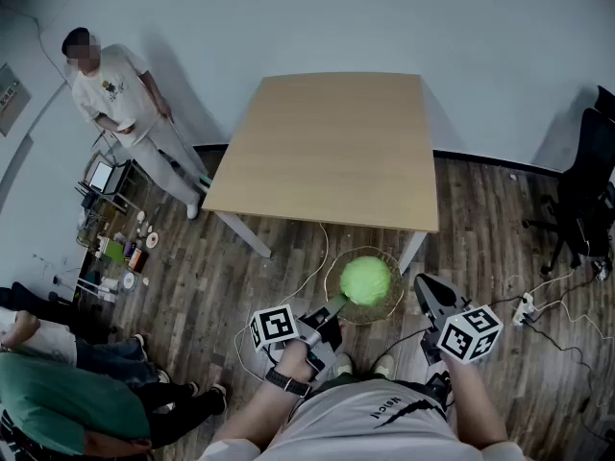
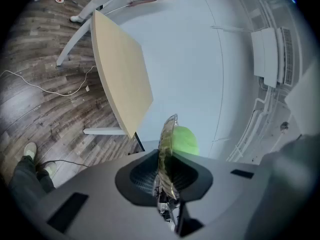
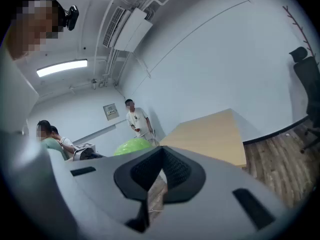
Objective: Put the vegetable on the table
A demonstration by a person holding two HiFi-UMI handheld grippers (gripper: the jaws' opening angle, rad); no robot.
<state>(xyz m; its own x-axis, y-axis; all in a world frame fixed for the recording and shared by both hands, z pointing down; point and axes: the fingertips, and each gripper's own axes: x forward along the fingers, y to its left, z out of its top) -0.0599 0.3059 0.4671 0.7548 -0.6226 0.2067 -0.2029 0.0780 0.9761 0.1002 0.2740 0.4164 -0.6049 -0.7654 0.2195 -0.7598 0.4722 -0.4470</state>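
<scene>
A round green cabbage lies in a shallow round basket held in the air above the wooden floor, just in front of the light wooden table. My left gripper is shut on the basket's near rim. In the left gripper view the rim stands edge-on between the jaws, with the cabbage behind it. My right gripper hovers just right of the basket, shut, and holds nothing. In the right gripper view the cabbage shows to the left behind the jaws, the table ahead.
A person stands at the table's far left corner. Others sit at the lower left. Small items clutter the floor on the left. A black office chair and a power strip with cables are on the right.
</scene>
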